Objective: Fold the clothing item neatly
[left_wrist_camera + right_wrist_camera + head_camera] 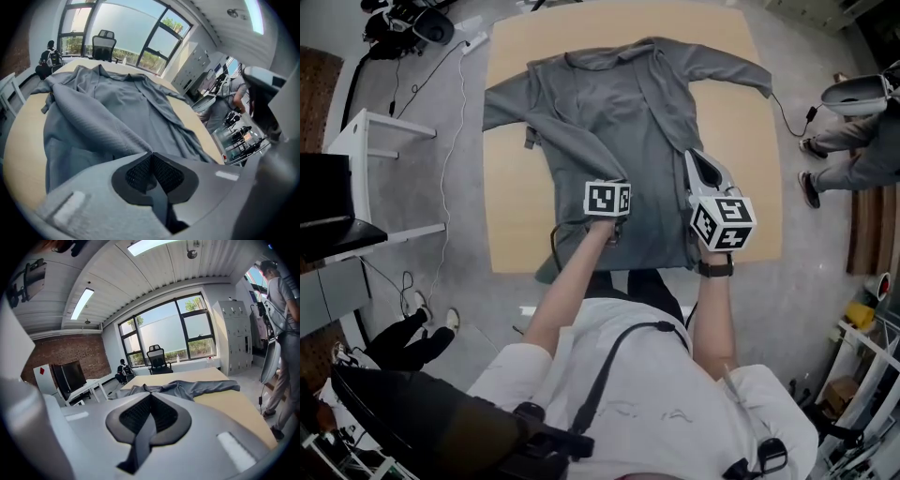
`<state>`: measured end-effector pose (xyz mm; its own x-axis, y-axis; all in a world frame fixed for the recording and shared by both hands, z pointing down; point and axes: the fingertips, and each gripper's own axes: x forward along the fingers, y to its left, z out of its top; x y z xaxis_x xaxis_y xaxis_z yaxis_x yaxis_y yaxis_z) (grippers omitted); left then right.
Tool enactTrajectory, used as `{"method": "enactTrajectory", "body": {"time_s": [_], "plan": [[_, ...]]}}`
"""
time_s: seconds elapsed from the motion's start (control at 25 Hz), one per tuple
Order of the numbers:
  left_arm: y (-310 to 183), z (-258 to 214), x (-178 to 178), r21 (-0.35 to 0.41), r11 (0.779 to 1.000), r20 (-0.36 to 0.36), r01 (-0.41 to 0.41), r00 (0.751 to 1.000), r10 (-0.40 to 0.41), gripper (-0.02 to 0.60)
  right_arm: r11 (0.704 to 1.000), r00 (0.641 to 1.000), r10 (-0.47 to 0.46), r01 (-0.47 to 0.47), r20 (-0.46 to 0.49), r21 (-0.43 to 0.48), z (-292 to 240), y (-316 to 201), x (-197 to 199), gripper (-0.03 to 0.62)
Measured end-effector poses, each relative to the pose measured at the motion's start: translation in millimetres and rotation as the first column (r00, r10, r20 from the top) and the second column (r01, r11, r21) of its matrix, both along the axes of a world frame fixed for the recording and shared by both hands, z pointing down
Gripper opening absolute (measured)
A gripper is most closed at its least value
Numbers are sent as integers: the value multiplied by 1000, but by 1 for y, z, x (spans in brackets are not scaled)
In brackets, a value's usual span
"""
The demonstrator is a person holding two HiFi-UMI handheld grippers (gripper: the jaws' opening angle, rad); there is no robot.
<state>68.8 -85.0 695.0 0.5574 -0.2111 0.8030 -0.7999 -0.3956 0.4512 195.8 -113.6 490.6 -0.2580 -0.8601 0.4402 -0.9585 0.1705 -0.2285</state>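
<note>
Head view and both gripper views of a grey garment [619, 122] laid out on a light wooden table [511, 216], neckline at the far edge, one sleeve [731, 70] stretched toward the far right corner and the near hem hung slightly over the near table edge. The left gripper [151, 153] is shown with its jaws brought fully together and tilted steeply down over the lower middle of the garment; a raised ridge of the ribbed cloth [93, 124] is seen to run straight up to the jaw tips, where the fabric appears to be pinched between them and lifted clear of the layer beneath. The right gripper [150, 395] is likewise shown with its jaws closed tight, but nothing is seen between them; it is held just above the right side edge of the garment, angled only gently downward, with the cloth and bare tabletop visible beyond its tips. The marker cubes of the left gripper [607, 198] and of the right gripper [723, 222] are seen near each other above the near half of the table
</note>
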Motion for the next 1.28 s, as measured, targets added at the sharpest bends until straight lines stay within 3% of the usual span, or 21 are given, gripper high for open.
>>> {"method": "enactTrajectory", "body": {"time_s": [0.16,0.36,0.52,0.72,1.0,1.16,1.28], "plan": [[10,39,1,-17,1000,92,-14,996,15,8,999,1000,18,-18,-2,-44,14,13,11,6],[8,63,2,-25,999,138,-49,989,52,9,983,998,55,-59,-27,-175,62,36,33,6],[5,64,5,-21,996,108,-82,991,83,17,962,994,104,-110,-36,-248,96,51,50,6],[7,39,9,-3,997,2,-78,997,78,116,962,992,101,-116,-73,-247,106,50,60,6],[7,-15,-9,100,993,-50,-62,997,67,128,965,976,-40,-17,-214,-262,117,41,75,36],[11,-32,-19,135,988,-52,-81,995,89,158,948,929,-192,91,-318,-306,132,31,85,71],[13,-42,-26,160,984,-56,-79,994,89,182,906,873,-338,202,-351,-371,150,21,84,94]]}}
